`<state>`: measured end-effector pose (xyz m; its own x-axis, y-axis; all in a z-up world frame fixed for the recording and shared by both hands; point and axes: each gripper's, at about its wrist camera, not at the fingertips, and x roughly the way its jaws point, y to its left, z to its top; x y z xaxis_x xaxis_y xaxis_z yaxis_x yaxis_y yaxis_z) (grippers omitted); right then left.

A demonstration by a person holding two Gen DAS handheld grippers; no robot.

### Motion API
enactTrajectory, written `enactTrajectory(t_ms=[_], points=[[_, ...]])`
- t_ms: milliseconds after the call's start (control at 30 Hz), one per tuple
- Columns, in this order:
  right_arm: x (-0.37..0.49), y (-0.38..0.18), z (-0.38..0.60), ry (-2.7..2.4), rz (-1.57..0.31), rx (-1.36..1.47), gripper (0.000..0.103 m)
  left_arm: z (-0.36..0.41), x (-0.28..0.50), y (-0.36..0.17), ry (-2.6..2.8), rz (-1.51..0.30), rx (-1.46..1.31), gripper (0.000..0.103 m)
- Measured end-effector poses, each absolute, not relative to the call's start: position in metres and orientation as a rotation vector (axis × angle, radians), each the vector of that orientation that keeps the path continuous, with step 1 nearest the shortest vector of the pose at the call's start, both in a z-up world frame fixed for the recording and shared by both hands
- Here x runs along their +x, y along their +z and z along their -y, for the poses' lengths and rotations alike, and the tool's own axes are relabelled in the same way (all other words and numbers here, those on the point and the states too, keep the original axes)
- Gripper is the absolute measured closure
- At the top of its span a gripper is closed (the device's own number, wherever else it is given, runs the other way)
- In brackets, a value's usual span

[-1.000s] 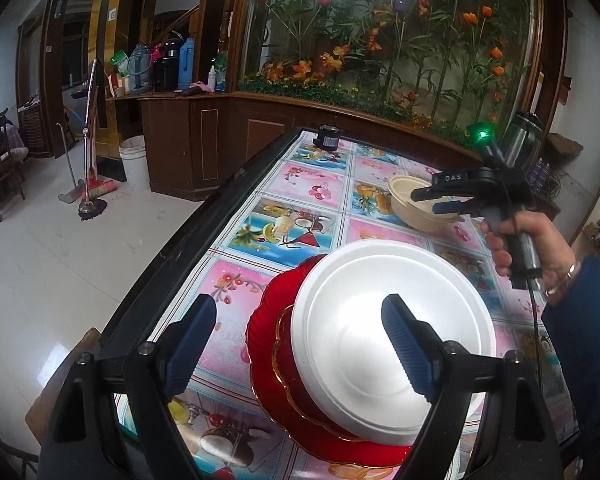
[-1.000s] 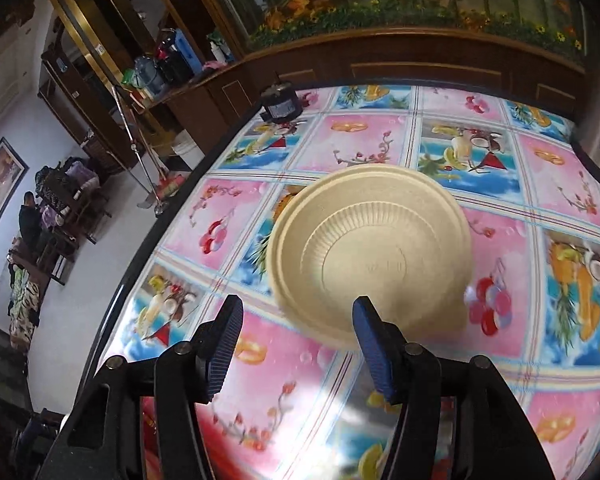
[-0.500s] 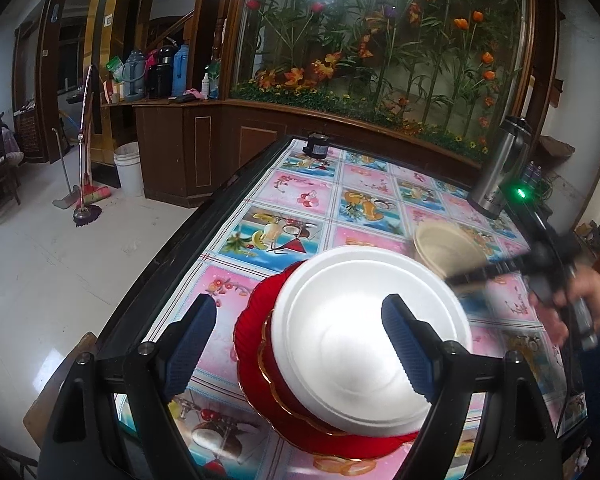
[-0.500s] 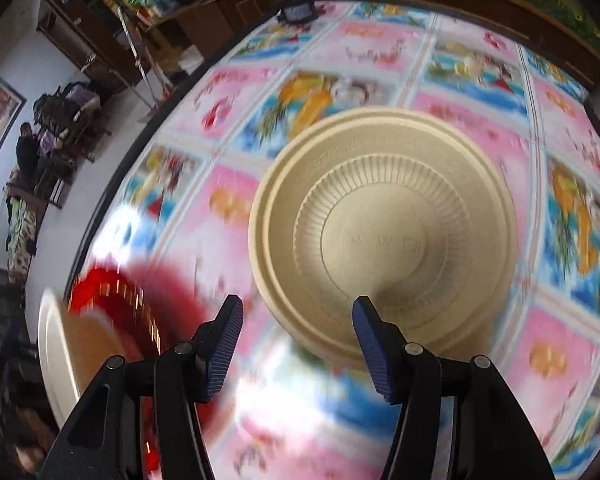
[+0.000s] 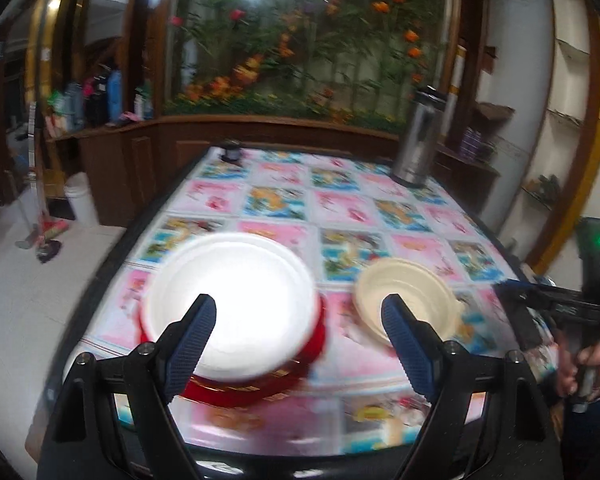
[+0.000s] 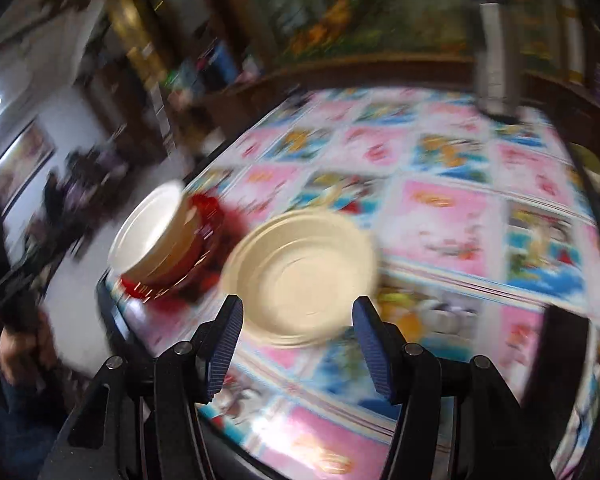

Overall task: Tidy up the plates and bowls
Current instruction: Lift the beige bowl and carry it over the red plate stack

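open tablecloth [image 5: 340, 204] behind beige bowl [image 5: 408, 300], plate stack [image 5: 232, 300] left, steel flask [image 5: 418, 136] far right

We count one white foam plate [image 5: 236, 280] and, under it, one red plate [image 5: 260, 384], both ahead of the left gripper [image 5: 298, 340]. One beige bowl [image 6: 304, 276] sits just ahead of the right gripper [image 6: 298, 344]. Grippers: two, each with two blue-padded fingers. Far ahead we see one steel flask [image 5: 418, 140] and one small dark jar [image 5: 231, 152]. One table [image 5: 432, 248], one patterned cloth on it. Shelf bottles are too blurred to count.
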<state>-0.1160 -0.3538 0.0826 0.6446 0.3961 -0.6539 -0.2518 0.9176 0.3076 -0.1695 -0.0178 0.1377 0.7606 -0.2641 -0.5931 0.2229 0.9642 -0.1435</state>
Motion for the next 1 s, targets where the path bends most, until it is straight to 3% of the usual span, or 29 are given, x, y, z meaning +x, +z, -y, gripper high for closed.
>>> enactTrajectory(t_ms=[33, 133, 200, 267, 300, 733, 833, 1000], points=[[-0.119, 0.077, 0.363, 0.34, -0.779, 0.229, 0.041, 0.023, -0.168, 0.136, -0.291, -0.671, -0.071, 0.019], [-0.12, 0.058, 0.378, 0.347, -0.804, 0.344, 0.054, 0.051, -0.16, 0.123, -0.41, -0.751, -0.092, 0.019], [-0.117, 0.046, 0.384, 0.353, -0.829, 0.393, 0.063, 0.069, -0.15, 0.114, -0.433, -0.786, -0.083, 0.026], [-0.116, 0.038, 0.386, 0.372, -0.841, 0.419, 0.065, 0.08, -0.139, 0.105, -0.449, -0.821, -0.076, 0.051], [-0.115, 0.036, 0.384, 0.382, -0.848, 0.419, 0.065, 0.087, -0.129, 0.099, -0.454, -0.849, -0.082, 0.054], [-0.104, 0.01, 0.372, 0.525, -0.9, 0.458, 0.065, 0.126, -0.038, 0.056, -0.284, -0.992, 0.017, 0.056], [-0.101, 0.005, 0.371, 0.547, -0.917, 0.47, 0.065, 0.13, -0.039, 0.045, -0.312, -1.032, -0.001, 0.067], [-0.095, 0.003, 0.381, 0.534, -0.926, 0.518, 0.065, 0.143, -0.06, 0.041, -0.376, -1.045, 0.004, 0.067]])
